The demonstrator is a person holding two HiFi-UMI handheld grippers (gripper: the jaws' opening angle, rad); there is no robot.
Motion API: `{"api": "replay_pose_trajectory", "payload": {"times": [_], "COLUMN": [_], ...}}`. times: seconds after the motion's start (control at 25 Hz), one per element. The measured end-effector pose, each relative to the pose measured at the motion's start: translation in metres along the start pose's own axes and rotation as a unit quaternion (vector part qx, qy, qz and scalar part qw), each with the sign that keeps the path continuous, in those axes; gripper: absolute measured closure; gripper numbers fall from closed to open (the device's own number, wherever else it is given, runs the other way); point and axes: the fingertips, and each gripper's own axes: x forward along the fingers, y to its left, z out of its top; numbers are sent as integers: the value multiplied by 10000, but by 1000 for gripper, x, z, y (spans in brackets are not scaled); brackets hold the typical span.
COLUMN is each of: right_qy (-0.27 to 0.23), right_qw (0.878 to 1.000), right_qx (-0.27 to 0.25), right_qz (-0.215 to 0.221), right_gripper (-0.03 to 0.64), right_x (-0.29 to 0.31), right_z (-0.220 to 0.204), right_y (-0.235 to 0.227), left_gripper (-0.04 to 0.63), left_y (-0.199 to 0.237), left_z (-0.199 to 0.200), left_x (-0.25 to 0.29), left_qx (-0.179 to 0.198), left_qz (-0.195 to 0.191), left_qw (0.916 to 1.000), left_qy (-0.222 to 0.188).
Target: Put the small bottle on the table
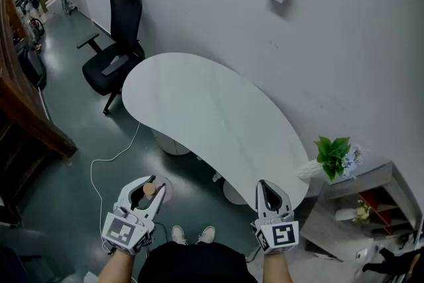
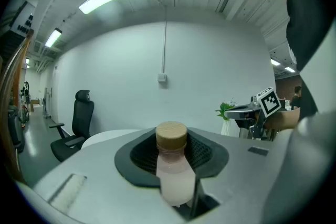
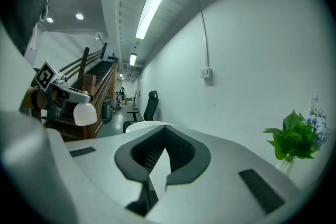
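Note:
The small bottle [image 1: 150, 189], pale pink with a round wooden cap, is pinched between the jaws of my left gripper [image 1: 148, 181]. It is held over the floor, short of the near edge of the white curved table [image 1: 212, 116]. In the left gripper view the bottle [image 2: 173, 165] stands upright between the dark pads, with the table [image 2: 105, 136] beyond it. My right gripper [image 1: 268, 186] hovers at the table's near right edge. Its jaws are shut and hold nothing, as the right gripper view shows too [image 3: 167, 136].
A black office chair [image 1: 116, 43] stands at the table's far left end. A green plant in a white vase [image 1: 334, 156] and a low shelf unit [image 1: 371, 202] sit to the right. A white cable [image 1: 106, 162] trails over the floor. Wooden stairs [image 1: 26, 116] rise at the left.

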Motion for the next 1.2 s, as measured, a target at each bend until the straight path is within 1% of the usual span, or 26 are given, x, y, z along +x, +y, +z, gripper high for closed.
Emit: {"api": "replay_pose_trajectory", "payload": {"times": [0.2,0.28,0.36,0.44,0.6,0.72,0.88,1.08,1.2], "right_qy": [-13,23,51,57,107,108,167,220,292], "right_qw": [10000,9998,9987,9978,9972,9970,9967,9975,9981], "right_qx": [13,76,280,408,309,301,355,317,313], "right_qz": [51,201,418,528,673,706,711,587,441], "right_gripper": [611,611,611,611,611,611,611,611,611], "right_x": [-6,-8,-10,-14,-20,-20,-20,-3,13], "right_z": [-4,-9,-14,-19,-31,-36,-37,-39,-39], "right_y": [-6,-7,-7,-10,-21,-29,-31,-40,-47], "left_gripper": [480,480,480,480,480,480,480,480,480], "left_y": [-8,-14,-18,-23,-29,-30,-29,-14,0], "left_z": [7,8,8,7,7,9,8,10,9], "left_x": [2,2,3,4,9,17,27,54,76], "left_qx": [50,42,21,-12,-10,19,25,35,-1], "left_qz": [138,156,205,244,357,437,389,247,95], "left_qw": [9999,9999,9998,9997,9993,9989,9991,9995,9998], "left_qy": [75,33,16,-19,-97,-137,-152,-176,-196]}}
